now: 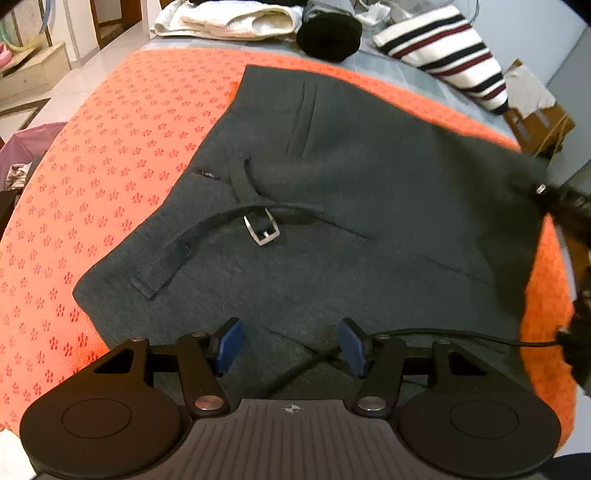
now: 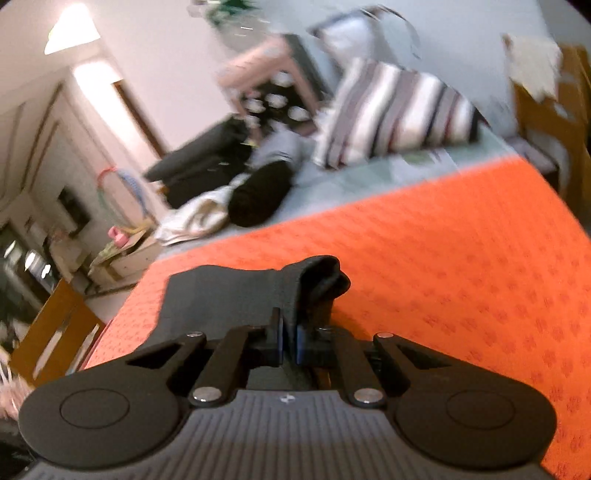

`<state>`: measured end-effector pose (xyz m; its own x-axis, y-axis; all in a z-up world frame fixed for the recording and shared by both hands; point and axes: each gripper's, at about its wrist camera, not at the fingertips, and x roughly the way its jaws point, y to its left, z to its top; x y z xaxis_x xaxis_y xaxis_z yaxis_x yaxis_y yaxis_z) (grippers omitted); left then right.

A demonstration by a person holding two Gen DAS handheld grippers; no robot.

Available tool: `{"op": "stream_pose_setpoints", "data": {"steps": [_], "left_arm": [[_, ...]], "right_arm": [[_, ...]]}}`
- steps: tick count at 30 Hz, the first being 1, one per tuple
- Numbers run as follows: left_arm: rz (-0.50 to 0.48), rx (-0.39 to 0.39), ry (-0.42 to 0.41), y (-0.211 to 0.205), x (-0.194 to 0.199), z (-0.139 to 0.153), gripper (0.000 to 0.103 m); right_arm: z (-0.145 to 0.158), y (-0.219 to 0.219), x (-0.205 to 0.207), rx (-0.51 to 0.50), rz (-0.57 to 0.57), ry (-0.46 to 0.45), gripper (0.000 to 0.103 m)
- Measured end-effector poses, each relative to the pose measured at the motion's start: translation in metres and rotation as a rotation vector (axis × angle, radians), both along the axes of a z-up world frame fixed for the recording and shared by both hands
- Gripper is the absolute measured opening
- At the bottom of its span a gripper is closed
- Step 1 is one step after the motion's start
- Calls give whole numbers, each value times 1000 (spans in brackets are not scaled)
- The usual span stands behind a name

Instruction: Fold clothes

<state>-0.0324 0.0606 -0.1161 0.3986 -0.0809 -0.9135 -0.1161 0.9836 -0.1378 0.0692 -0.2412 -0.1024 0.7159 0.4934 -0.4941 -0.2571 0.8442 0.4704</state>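
Your dark grey garment (image 1: pixel 332 192) lies spread on the orange flower-patterned cloth (image 1: pixel 110 155) that covers the desk. In the left wrist view its long axis runs from the near left, under your left gripper (image 1: pixel 291 347), up toward the far right, where one corner is lifted off the cloth. A single belt strap (image 1: pixel 177 254) crosses the fabric, pointing down to the left, and it carries one metal buckle (image 1: pixel 263 230) near the middle. One slit pocket (image 1: pixel 304 118) runs roughly along the garment's length in the far half.

Your left gripper hangs over the near edge of the garment with its jaws released, both blue pads clear of the fabric and nothing between them. A black cable (image 1: pixel 461 338) trails across the cloth beside it.

Your right gripper (image 2: pixel 290 339) has its jaws clenched on a bunched fold of the same garment (image 2: pixel 236 295), which stands up ahead of the pads.

Beyond the orange cloth, on the grey surface, you have three other pieces: one striped red, black and white garment (image 1: pixel 443 48), one rolled black item (image 1: pixel 328 35) and one cream-coloured pile (image 1: pixel 229 22).
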Motion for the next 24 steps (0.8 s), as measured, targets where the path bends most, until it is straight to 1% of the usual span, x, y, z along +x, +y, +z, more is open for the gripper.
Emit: {"op": "stream_pose_setpoints", "data": {"steps": [1,8,11,12,14,16,17,19,21,23,24], "left_arm": [[-2,7,4,-2,1,-1,61],[-6,31,7,-10,5,2,61],[0,29,-2,-11,3,5,61],[2,29,-6,-10,3,6,61],[7,27,-16,-9,1,8,61],[20,25,-25,-6,-2,10,61],[26,23,-31,-3,-3,11,61],[43,25,-41,3,-6,13,61],[61,26,-56,10,-9,17,61],[73,31,-69,18,-11,19,61],[77,33,-75,22,-12,20,61]], "right_arm": [[6,7,-3,-16,24,-24,8],[38,45,-18,-64,140,-157,8],[53,48,-22,-72,153,-217,7],[56,43,-21,-77,146,-223,7],[55,33,-13,-89,117,-209,7],[42,21,-2,-133,62,-162,8],[35,14,3,-157,28,-135,16],[18,3,11,-217,-24,-67,23],[4,-9,10,-268,-79,-11,34],[-4,-24,3,-273,-129,23,39],[-6,-32,-1,-262,-148,36,39]]}}
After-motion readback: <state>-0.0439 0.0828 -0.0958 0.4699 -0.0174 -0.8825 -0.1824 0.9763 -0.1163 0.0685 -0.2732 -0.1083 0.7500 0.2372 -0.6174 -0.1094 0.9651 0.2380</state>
